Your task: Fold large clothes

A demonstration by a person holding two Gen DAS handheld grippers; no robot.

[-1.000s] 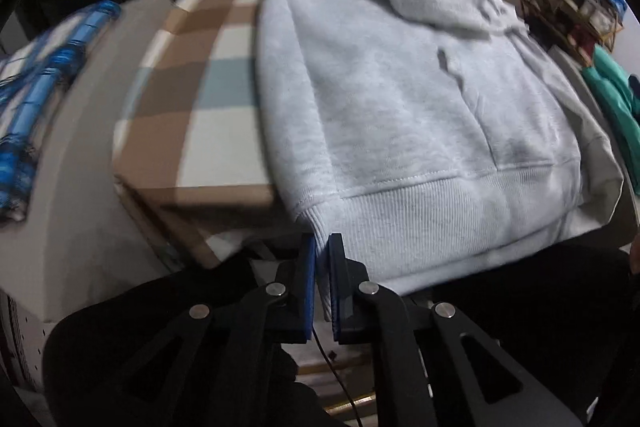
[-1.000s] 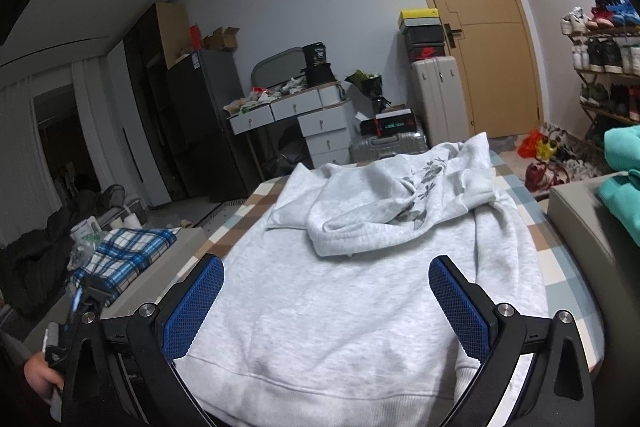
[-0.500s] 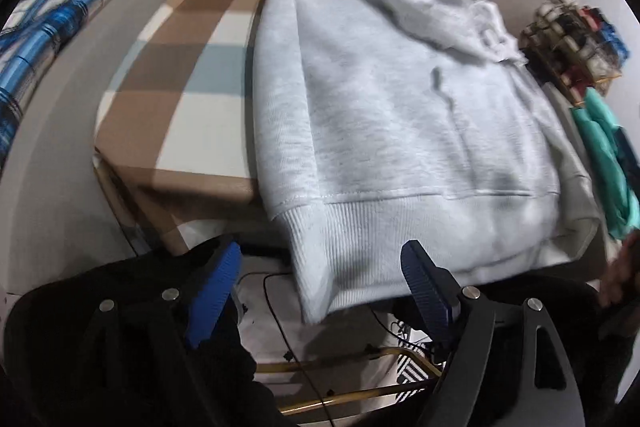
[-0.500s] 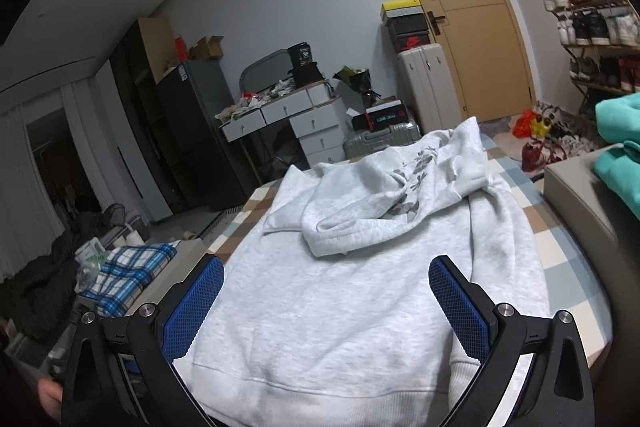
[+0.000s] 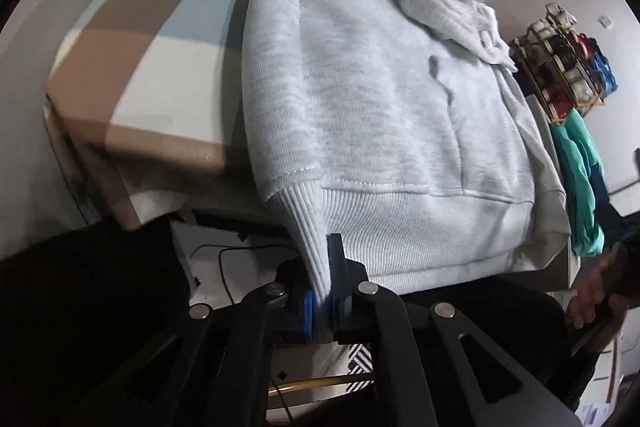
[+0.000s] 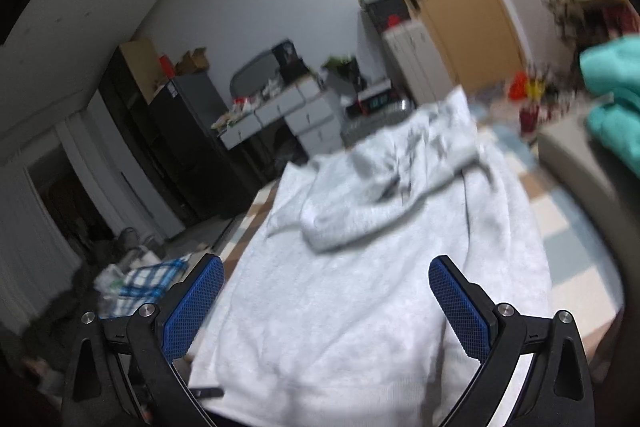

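Now my left gripper (image 5: 325, 291) is clamped on the ribbed hem corner of the grey hoodie (image 5: 384, 107), its blue pads having just closed onto the fabric. That hoodie lies spread flat over the checked cover (image 5: 160, 39) of the bed, hem hanging over the near edge. My right gripper (image 6: 326, 303) stands wide, nothing between its pads, hovering above the hoodie's lower part (this view is smeared). As for containers, a shoe rack (image 5: 560, 67) off to the right holds pairs of shoes, and a teal garment (image 5: 580, 167) is heaped beside the bed.
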